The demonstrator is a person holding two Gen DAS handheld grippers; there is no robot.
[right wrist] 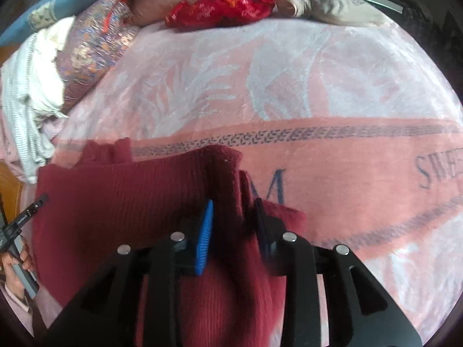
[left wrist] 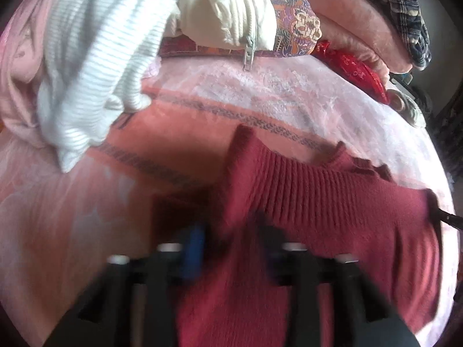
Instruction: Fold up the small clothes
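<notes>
Both claws point down at a dark red knitted garment point(right wrist: 121, 202) that lies spread on a pink blanket point(right wrist: 332, 92). On the right gripper point(right wrist: 231, 219) the jaws stand partly apart, and a raised fold of the red knit runs up between the blue ribbed pad point(right wrist: 205, 240) and the dark finger opposite; the cloth fills the gap, but whether the pads actually press on it cannot be told. In the left wrist view the left gripper point(left wrist: 228, 240) is badly blurred: its jaws are spread, the red knit lies under and between them, and nothing appears pinched. The garment is a fine rib knit, wine red, with a wider ribbed band along its far edge point(left wrist: 324, 179) and small dark frilled points on that edge. It sits on the near part of the blanket, partly covering a salmon band with a grey patterned stripe point(right wrist: 289, 136). Large dark letters are woven into that band: an "M" point(right wrist: 273, 185) just beside the garment's right edge, and farther right "SWE" point(right wrist: 437, 170), cut off by the frame. At the lower left of the right wrist view a person's hand point(right wrist: 14, 266) holds the grey handle of the other gripper, which bears a small white label too small to read.
</notes>
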